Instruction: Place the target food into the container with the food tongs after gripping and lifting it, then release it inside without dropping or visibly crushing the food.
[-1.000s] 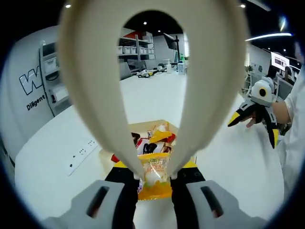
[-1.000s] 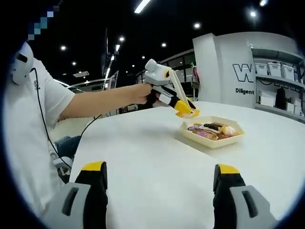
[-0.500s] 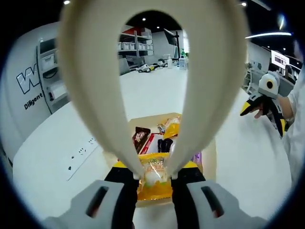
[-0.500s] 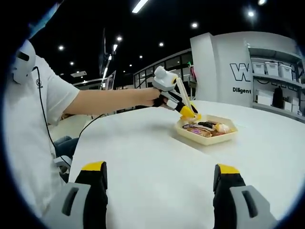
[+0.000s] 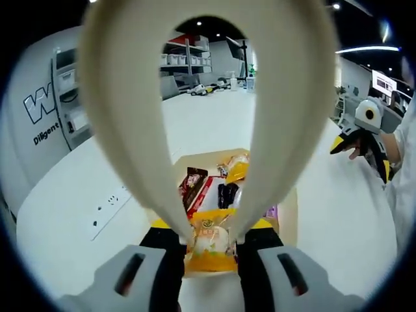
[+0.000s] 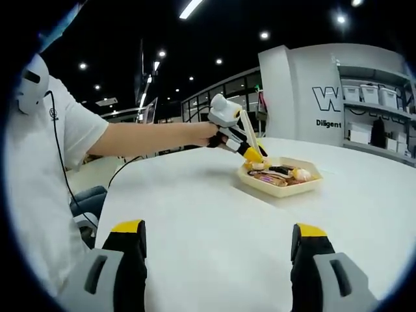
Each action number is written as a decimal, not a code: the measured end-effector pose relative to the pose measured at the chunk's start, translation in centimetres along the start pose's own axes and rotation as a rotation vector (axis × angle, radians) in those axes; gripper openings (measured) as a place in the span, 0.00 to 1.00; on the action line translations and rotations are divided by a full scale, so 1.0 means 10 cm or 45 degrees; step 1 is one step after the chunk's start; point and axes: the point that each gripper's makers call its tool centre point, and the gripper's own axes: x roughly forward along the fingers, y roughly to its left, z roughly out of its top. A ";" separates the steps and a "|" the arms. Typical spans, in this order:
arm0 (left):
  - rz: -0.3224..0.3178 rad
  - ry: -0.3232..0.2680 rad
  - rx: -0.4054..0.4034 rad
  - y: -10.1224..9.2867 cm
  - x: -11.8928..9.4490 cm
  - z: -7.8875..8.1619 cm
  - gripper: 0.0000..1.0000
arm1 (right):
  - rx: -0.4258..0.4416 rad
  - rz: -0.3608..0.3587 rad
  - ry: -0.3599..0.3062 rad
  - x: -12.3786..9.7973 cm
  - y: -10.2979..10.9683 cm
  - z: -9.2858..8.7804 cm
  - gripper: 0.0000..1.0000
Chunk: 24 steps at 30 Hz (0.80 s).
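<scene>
My left gripper (image 5: 209, 235) is shut on the cream food tongs (image 5: 130, 136). The tong tips pinch a yellow snack packet (image 5: 209, 246) that hangs over the near edge of the beige tray (image 5: 286, 209). In the right gripper view the left gripper (image 6: 242, 147) tilts the tongs (image 6: 249, 134) down to the tray (image 6: 281, 189), the packet (image 6: 259, 166) at its left rim. My right gripper (image 6: 218, 250) stands open over bare table, far from the tray; in the left gripper view it (image 5: 361, 140) hangs at the right.
Several wrapped snacks (image 5: 214, 192) lie in the tray. A white power strip (image 5: 107, 207) rests on the round white table (image 6: 208, 214) left of the tray. A person's arm and torso (image 6: 45, 149) fill the left of the right gripper view. Shelving and a grey kiosk stand behind.
The left gripper has carried the tongs and yellow packet from short of the tray to over its near edge and lower. The right gripper has stayed put and open.
</scene>
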 end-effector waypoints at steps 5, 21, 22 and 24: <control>0.011 -0.028 -0.003 -0.06 -0.09 0.04 0.28 | -0.002 -0.004 -0.003 -0.01 0.01 0.01 0.93; 0.042 -0.111 -0.047 -0.49 -0.52 -0.05 0.28 | 0.003 -0.003 -0.009 -0.01 0.04 0.01 0.92; 0.047 -0.113 -0.045 -0.51 -0.54 -0.06 0.28 | -0.001 -0.005 -0.003 0.00 0.03 0.00 0.92; 0.046 -0.124 -0.055 -0.55 -0.59 -0.08 0.28 | 0.003 -0.001 -0.002 0.01 0.04 -0.01 0.92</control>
